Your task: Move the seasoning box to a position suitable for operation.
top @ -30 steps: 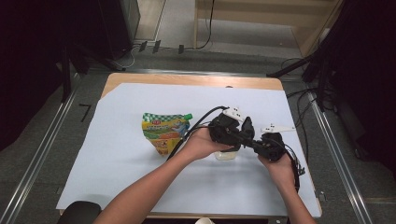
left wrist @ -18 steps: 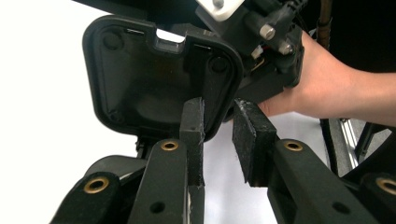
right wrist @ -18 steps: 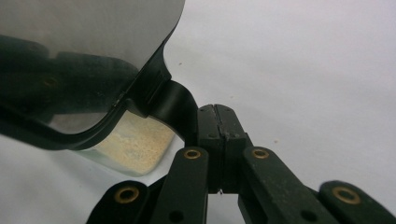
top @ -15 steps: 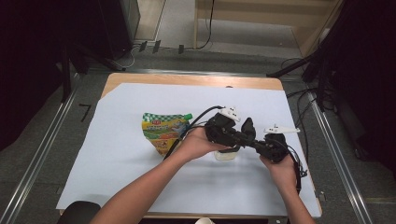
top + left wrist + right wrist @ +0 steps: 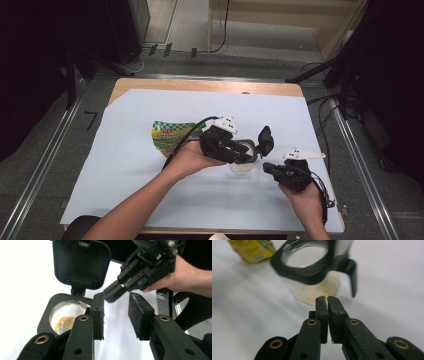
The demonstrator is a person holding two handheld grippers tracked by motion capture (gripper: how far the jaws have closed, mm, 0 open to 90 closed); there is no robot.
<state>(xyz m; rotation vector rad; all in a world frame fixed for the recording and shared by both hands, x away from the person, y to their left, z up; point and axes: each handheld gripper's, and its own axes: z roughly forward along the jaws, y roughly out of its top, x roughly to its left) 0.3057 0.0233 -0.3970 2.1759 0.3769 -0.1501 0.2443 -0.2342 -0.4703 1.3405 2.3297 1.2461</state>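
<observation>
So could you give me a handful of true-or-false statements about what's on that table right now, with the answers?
1. The jar's black lid is flipped open. True.
2. The clear jar is full to the brim. False: it holds just a thin layer of tan powder at the bottom.
3. The right gripper has its jaws shut with nothing between them. True.
4. The left gripper has its jaws clamped tight on the jar. False: the jaws stand open, beside the jar's black rim.
5. The green and yellow pouch lies to the right of the jar in the high view. False: it lies to the left, on the white sheet.
</observation>
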